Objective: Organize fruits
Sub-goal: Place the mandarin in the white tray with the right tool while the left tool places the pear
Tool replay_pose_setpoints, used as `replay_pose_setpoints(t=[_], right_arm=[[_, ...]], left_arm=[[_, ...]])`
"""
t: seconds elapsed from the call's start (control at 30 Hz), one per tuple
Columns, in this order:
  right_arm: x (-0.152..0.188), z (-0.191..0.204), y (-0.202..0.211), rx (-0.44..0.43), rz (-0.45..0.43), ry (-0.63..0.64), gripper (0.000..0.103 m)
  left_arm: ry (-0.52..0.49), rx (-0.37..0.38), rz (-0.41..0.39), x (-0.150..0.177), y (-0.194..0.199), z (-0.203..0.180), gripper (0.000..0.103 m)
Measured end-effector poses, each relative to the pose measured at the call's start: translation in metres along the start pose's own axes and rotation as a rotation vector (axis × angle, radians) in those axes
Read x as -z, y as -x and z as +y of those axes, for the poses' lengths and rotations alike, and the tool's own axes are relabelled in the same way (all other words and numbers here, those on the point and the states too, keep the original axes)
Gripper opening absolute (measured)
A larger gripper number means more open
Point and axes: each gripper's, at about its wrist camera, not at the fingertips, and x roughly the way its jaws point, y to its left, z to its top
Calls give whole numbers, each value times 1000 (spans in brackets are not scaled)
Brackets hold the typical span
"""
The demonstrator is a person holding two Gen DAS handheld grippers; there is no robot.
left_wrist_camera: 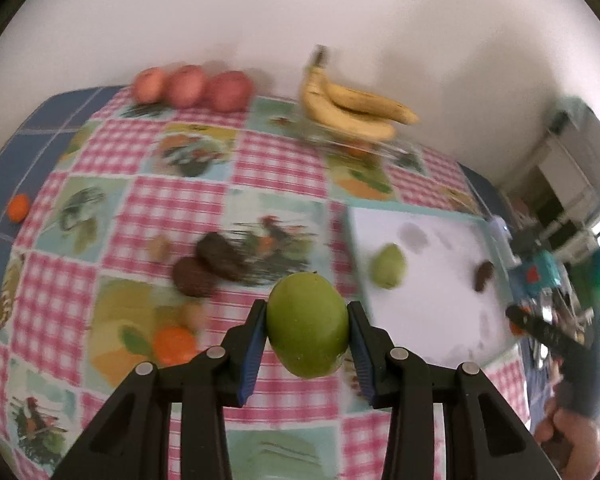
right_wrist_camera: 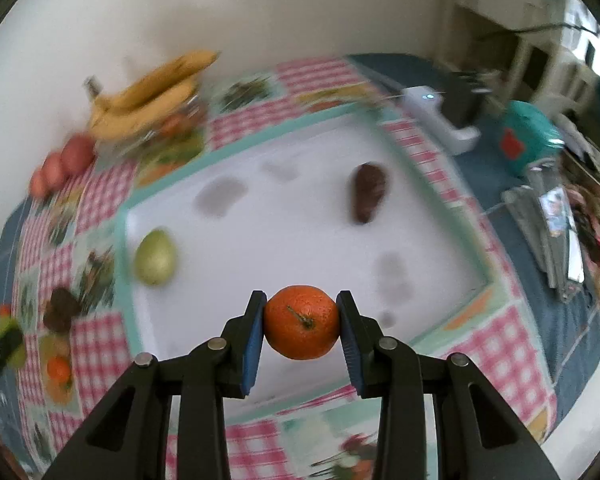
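Left wrist view: the left gripper (left_wrist_camera: 307, 330) clamps a green mango (left_wrist_camera: 307, 324) above the checked tablecloth (left_wrist_camera: 180, 208), just beside the white tray's (left_wrist_camera: 440, 312) left edge. The right gripper (right_wrist_camera: 302, 322) pinches an orange (right_wrist_camera: 302, 322) over the tray's near edge; a pear (right_wrist_camera: 155, 257) and a brown fruit (right_wrist_camera: 367, 192) lie on the tray.

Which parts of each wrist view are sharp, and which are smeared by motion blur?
Left wrist view: the left gripper and its green mango are sharp; the tablecloth, bananas and white tray are smeared. Right wrist view: the right gripper and its orange are crisp; the tray and the brown fruit on it are blurred, and fisheye distortion bends the edges.
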Motion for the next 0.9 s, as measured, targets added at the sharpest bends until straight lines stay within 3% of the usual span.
replay_pose_setpoints(t=[0.13,0.3,0.57,0.9], right_arm=[[-7,-20,6,13,-45,-56,37],[-10,-36,1,25,-40,-86,37],[-10,-43,-14,6,-6,-100,37],[-1,-52,-55,-6,93,-131,37]], left_arm=[[-88,51,21,8,-9,-41,42],[-156,126,86,22,-27,-79,42],[-324,71,127,44,-65,-122,42],[-336,-8,234,59,-106,-116,42]])
